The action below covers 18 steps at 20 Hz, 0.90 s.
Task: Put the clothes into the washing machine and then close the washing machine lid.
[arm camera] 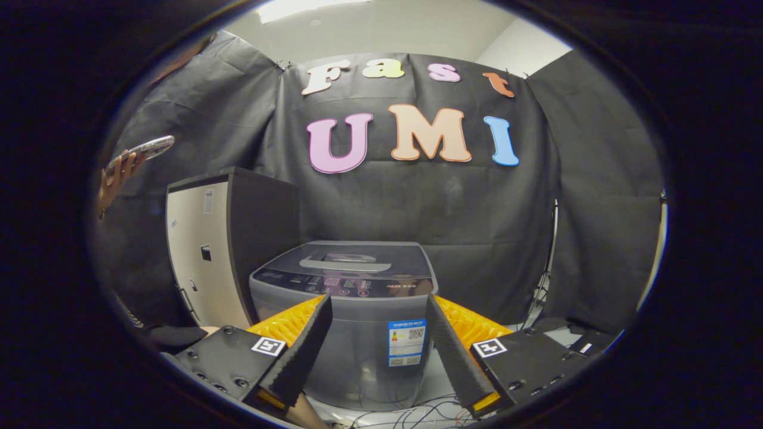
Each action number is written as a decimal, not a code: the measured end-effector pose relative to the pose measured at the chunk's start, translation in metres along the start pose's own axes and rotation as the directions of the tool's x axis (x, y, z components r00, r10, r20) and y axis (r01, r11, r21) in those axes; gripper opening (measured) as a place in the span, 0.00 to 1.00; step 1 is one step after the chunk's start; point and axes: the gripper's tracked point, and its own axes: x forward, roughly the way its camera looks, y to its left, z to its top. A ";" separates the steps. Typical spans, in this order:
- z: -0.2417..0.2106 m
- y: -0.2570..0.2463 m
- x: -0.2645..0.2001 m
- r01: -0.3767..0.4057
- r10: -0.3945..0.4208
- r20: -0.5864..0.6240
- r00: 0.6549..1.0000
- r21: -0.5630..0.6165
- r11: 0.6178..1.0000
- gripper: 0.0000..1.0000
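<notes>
While washing machine (346, 310) lid (349, 260) sits down flat, my gripper (378, 310) hangs spread, holding nothing, machine beyond 2 fingers; fits clothes already inside or not yet loaded.

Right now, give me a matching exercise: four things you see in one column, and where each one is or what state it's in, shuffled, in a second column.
Things:
1. washing machine lid
2. cabinet
3. phone
4. gripper

Places or states:
A. held up in a person's hand, above the cabinet
B. open, fingers apart, holding nothing
C. down flat on the washing machine
D. standing beside the washing machine, against the booth wall

Pairs: 1-C, 2-D, 3-A, 4-B
</notes>
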 end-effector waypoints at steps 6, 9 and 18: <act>-0.001 -0.001 0.002 0.001 -0.001 -0.002 1.000 0.000 1.000 0.98; 0.000 0.000 0.002 0.001 -0.001 -0.002 1.000 0.000 1.000 0.98; 0.001 0.000 0.001 0.001 -0.001 -0.002 1.000 0.000 1.000 0.98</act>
